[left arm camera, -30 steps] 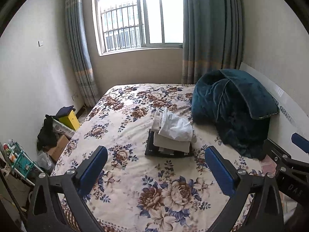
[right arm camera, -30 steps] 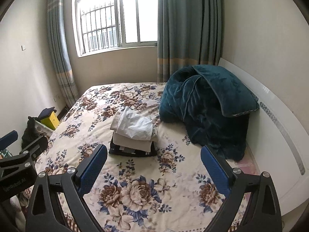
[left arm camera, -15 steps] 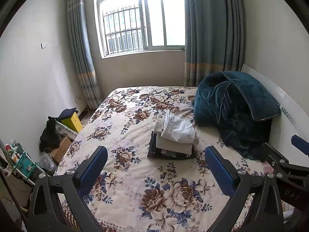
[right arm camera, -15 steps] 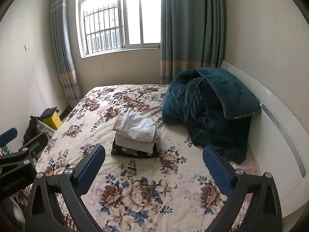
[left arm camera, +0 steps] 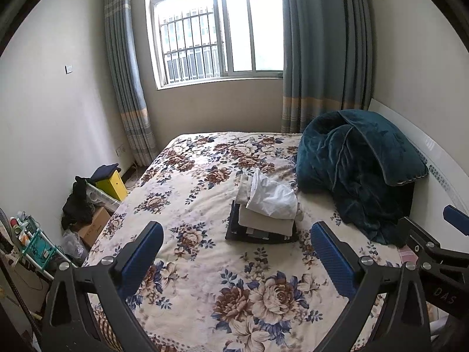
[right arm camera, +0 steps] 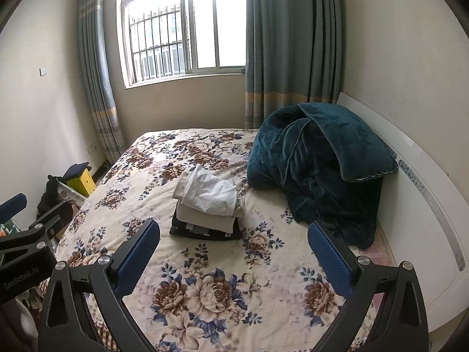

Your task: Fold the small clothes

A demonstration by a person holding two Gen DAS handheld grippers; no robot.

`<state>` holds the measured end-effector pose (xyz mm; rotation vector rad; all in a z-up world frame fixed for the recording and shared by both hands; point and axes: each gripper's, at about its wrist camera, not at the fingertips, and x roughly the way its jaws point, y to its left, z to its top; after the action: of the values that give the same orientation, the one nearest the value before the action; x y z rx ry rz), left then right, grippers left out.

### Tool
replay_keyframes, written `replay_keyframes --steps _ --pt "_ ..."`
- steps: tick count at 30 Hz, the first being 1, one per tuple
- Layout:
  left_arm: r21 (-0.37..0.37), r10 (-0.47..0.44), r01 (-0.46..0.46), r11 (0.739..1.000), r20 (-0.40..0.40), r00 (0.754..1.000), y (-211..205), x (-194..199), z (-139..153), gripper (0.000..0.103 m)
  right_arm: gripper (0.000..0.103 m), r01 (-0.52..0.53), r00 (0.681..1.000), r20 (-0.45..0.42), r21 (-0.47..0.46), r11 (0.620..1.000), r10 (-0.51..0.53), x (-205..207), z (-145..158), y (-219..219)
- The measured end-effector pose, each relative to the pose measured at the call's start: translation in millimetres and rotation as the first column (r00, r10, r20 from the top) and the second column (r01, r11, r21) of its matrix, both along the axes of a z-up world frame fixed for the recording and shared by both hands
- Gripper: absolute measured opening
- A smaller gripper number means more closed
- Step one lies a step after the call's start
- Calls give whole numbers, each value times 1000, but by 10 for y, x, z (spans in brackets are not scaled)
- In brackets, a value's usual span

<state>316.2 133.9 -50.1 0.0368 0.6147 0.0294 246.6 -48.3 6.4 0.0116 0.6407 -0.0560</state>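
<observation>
**Both claws apart above the bed, clothes stack untouched**

The bed [left arm camera: 205, 264] carried a floral cover and filled most of both views, under the window [left arm camera: 217, 32]. A teal quilt [left arm camera: 360, 173] lay heaped at the headboard side, just beside the clothes. The stack [left arm camera: 263, 214] of small clothes sat near the middle of the bed: a dark garment at the bottom, beige pieces above it, and a crumpled white garment [right arm camera: 211, 192] loosely on top, not folded flat. On the floor by the wall stood a yellow box [left arm camera: 112, 184] among other clutter.

The left claw [left arm camera: 234, 249] was held over the near part of the bed, its blue fingers [left arm camera: 143, 252] spread wide and holding nothing. The right claw [right arm camera: 233, 248] was likewise spread wide and empty. Both claws were well apart from the stack.
</observation>
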Motion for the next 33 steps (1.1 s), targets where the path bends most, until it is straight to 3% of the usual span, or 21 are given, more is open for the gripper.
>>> replay_keyframes --steps 33 --pt "1 6 -6 1000 -8 1000 -2 -7 4 103 102 -10 1000 9 12 1000 9 27 25 -43"
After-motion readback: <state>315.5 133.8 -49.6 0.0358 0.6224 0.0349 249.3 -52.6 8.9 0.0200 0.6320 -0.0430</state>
